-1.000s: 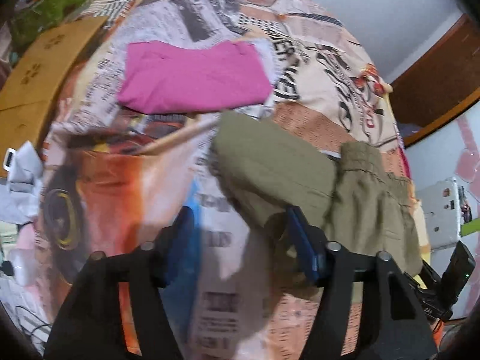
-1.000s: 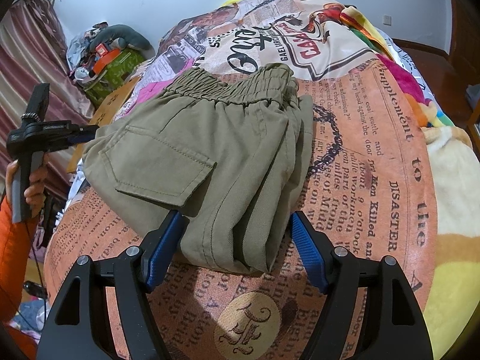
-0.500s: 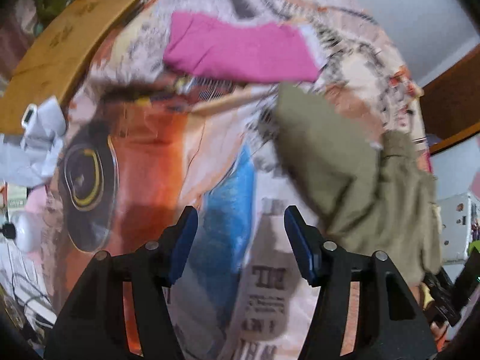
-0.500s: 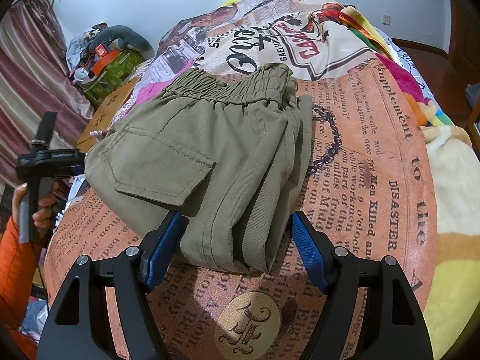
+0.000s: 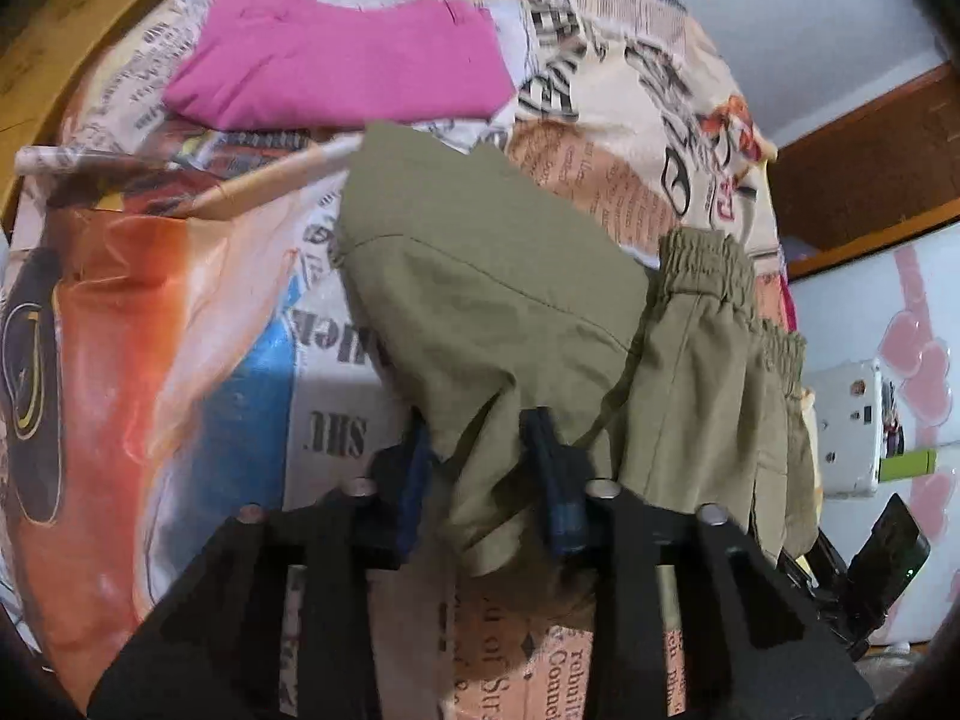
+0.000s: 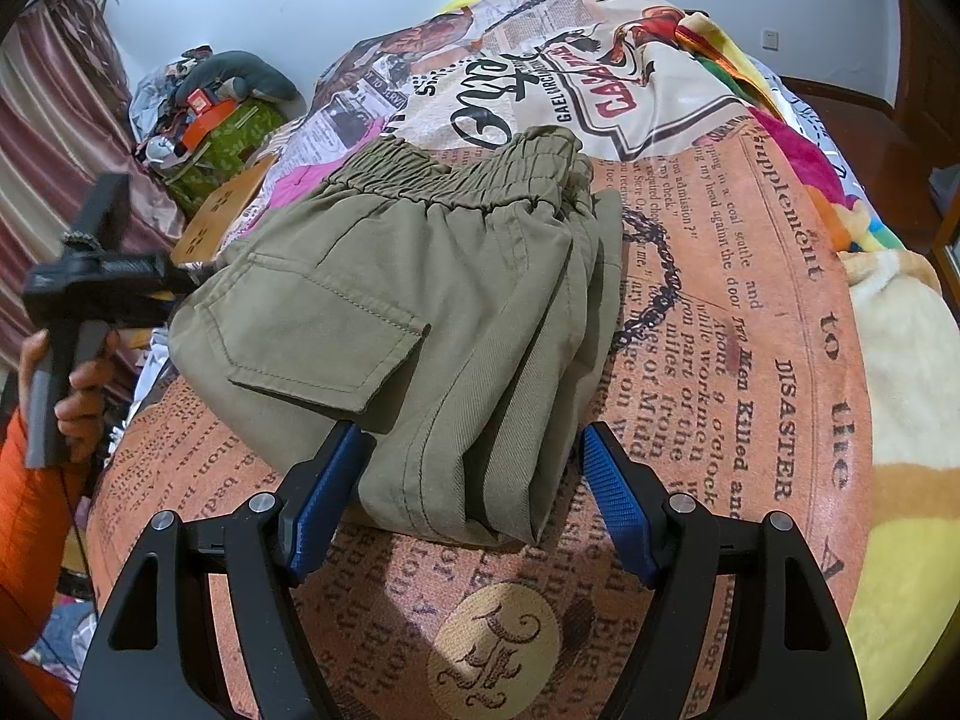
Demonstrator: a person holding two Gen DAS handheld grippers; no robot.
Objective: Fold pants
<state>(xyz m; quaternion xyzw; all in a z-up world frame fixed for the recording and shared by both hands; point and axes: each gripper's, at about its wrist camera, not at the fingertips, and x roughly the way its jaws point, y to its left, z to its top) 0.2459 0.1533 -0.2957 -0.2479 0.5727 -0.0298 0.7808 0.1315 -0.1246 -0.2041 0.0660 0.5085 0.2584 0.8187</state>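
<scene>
Folded olive pants (image 6: 420,324) lying on printed bedspread (image 6: 750,312); left gripper (image 5: 483,480) clenched on a fold at their edge; right gripper (image 6: 465,489) released, fingers straddling near end; pink garment (image 5: 342,60) beyond.

Left gripper (image 5: 480,468) pinched narrow on a bunch of pants (image 5: 510,324) fabric, handle gripped in left hand (image 6: 78,384), orange sleeve below. Right gripper (image 6: 474,480) spread wide, blue pads (image 6: 618,498) straddling the near edge.
</scene>
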